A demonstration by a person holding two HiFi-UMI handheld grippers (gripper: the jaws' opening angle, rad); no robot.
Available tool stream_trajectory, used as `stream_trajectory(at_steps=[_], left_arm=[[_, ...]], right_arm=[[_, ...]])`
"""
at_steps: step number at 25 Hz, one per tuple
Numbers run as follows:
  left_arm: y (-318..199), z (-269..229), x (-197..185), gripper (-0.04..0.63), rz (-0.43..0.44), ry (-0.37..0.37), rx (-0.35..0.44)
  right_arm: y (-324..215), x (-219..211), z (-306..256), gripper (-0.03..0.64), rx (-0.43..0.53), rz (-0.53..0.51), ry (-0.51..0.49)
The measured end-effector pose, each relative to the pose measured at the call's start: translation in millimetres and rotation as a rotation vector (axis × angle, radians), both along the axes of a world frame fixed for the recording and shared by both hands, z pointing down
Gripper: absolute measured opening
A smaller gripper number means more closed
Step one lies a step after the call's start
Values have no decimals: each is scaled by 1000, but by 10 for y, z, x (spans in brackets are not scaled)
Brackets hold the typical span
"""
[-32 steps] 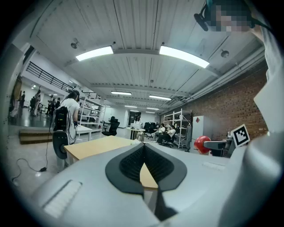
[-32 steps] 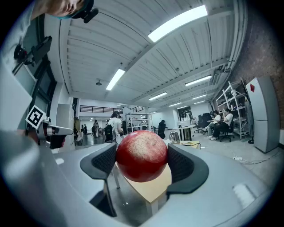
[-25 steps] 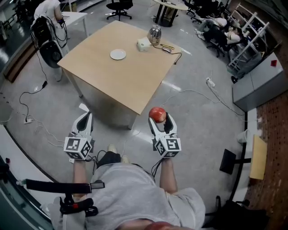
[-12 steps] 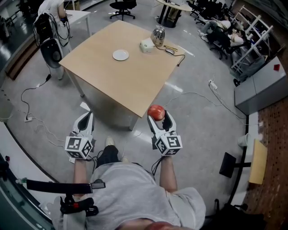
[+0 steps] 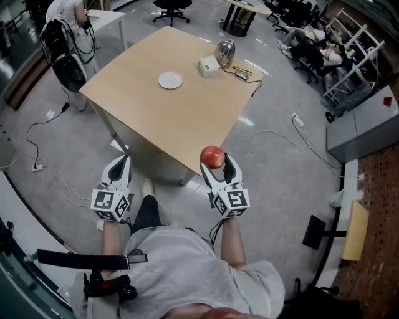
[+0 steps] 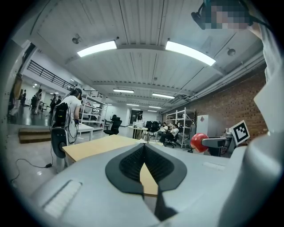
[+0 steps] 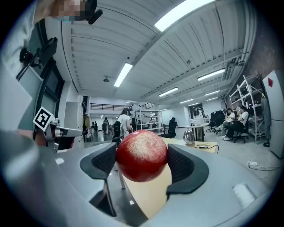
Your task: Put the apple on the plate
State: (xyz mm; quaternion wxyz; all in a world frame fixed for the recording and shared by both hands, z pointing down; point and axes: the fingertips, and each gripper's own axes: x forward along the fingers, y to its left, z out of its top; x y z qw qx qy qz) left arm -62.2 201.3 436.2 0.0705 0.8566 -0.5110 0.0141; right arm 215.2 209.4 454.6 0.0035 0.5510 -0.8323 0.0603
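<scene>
A red apple is clamped between the jaws of my right gripper, held in the air just off the near corner of the wooden table. The right gripper view shows the apple filling the gap between both pads. A small white plate lies far off on the table's back half. My left gripper hovers over the floor at the left, shut and holding nothing; in its own view the jaws meet and the apple shows at the right.
Beyond the plate stand a white box, a metal kettle and a black cable. Cables trail over the floor. Office chairs, shelves and seated people are at the back right; a person stands at a desk at the back left.
The right gripper with the apple has shifted slightly left and forward toward the table's corner. The table now sits closer in the head view. The left gripper has barely moved.
</scene>
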Motion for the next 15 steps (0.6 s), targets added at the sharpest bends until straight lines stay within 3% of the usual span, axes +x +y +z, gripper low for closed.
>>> stream_trajectory(at_steps=[15], left_arm=[[-1543, -50, -724, 18, 50, 0, -34]], right_arm=[[-1420, -727, -13, 365, -51, 54, -45]])
